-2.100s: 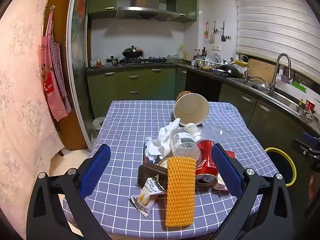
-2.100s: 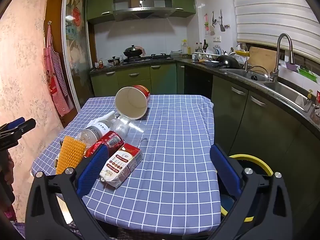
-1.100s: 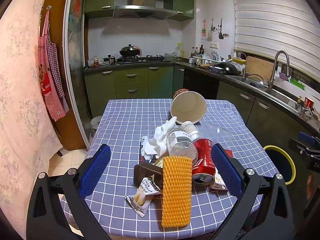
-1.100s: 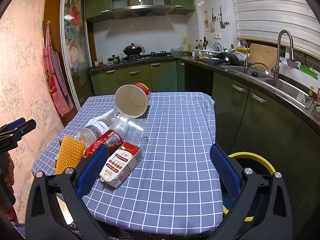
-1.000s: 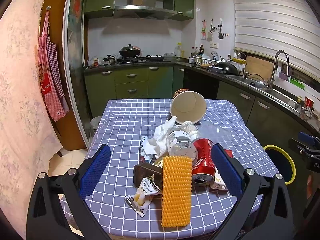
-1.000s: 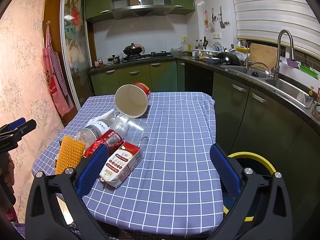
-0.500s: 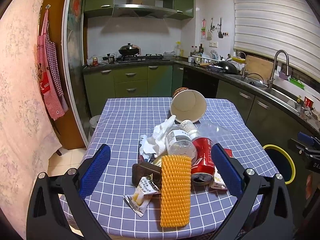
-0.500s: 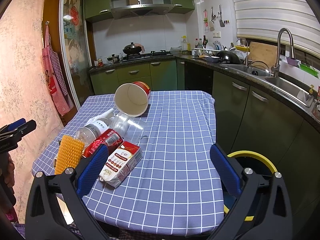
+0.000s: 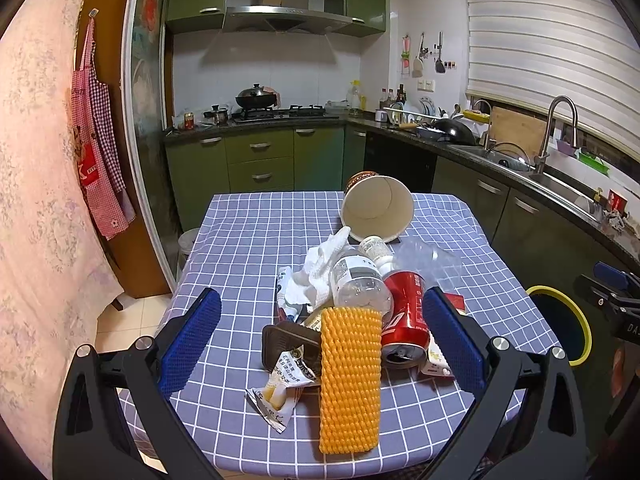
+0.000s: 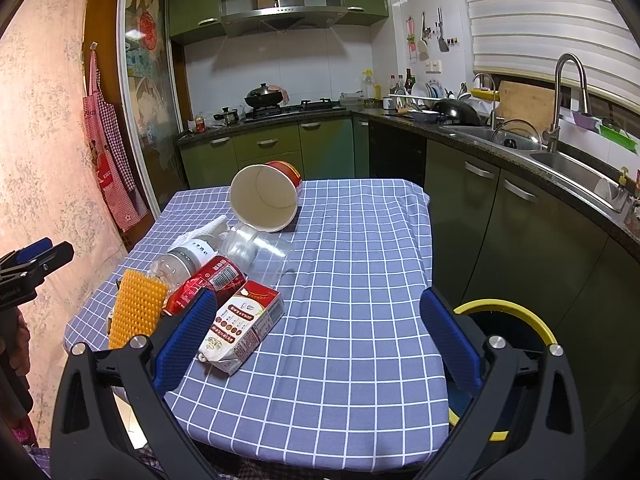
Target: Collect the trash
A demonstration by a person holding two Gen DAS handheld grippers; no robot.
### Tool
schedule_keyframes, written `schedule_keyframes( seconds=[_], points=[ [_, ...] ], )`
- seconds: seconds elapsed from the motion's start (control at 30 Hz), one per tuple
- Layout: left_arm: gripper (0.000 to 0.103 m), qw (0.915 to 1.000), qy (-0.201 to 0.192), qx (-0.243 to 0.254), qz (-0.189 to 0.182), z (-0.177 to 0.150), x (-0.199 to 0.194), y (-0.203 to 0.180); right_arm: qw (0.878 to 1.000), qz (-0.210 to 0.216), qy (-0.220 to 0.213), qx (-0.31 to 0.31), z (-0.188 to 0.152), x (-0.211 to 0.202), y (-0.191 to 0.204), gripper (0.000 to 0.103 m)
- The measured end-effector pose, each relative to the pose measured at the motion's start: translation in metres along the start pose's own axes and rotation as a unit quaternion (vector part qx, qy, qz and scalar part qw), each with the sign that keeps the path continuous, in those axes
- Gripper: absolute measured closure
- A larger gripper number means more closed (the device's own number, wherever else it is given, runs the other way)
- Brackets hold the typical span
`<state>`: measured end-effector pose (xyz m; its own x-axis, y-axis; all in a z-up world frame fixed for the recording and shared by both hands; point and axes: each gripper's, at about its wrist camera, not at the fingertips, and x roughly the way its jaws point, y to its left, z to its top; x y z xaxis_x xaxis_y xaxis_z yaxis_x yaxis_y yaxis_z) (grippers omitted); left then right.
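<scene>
We see the trash heaped on the checked tabletop [image 9: 240,240]: an orange foam net [image 9: 350,380] nearest the left tool [image 9: 320,334], a red can [image 9: 404,316] and a clear bottle [image 9: 358,280] just behind it, a paper bowl [image 9: 378,210] tipped on its side farther back. The left tool stands wide open, holding nothing, the heap framed between its blue pads. The right tool [image 10: 318,334] is also spread wide and empty; a milk carton [image 10: 244,326] lies just beside its left pad. A yellow-rimmed bin [image 10: 508,316] sits partly hidden behind its right finger.
</scene>
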<state>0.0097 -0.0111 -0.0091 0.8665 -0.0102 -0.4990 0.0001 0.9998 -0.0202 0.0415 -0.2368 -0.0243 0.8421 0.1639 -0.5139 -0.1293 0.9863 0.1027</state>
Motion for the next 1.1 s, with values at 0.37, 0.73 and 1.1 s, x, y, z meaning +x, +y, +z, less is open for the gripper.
schedule_keyframes(
  seconds=[0.37, 0.73, 1.1],
  points=[
    [0.004, 1.0, 0.002, 0.001, 0.0, 0.0001, 0.0015, 0.0001, 1.0, 0.001, 0.001, 0.002, -0.0003, 0.0002, -0.0016, 0.006],
    [0.004, 1.0, 0.002, 0.001, 0.0, 0.0, 0.0016, -0.0004, 1.0, 0.001, 0.002, 0.002, -0.0002, 0.0005, -0.0012, 0.006],
    [0.004, 1.0, 0.004, 0.005, 0.001, 0.0, 0.0074, -0.0022, 1.0, 0.002, 0.006, 0.003, -0.0015, 0.004, 0.0006, 0.006]
  ],
)
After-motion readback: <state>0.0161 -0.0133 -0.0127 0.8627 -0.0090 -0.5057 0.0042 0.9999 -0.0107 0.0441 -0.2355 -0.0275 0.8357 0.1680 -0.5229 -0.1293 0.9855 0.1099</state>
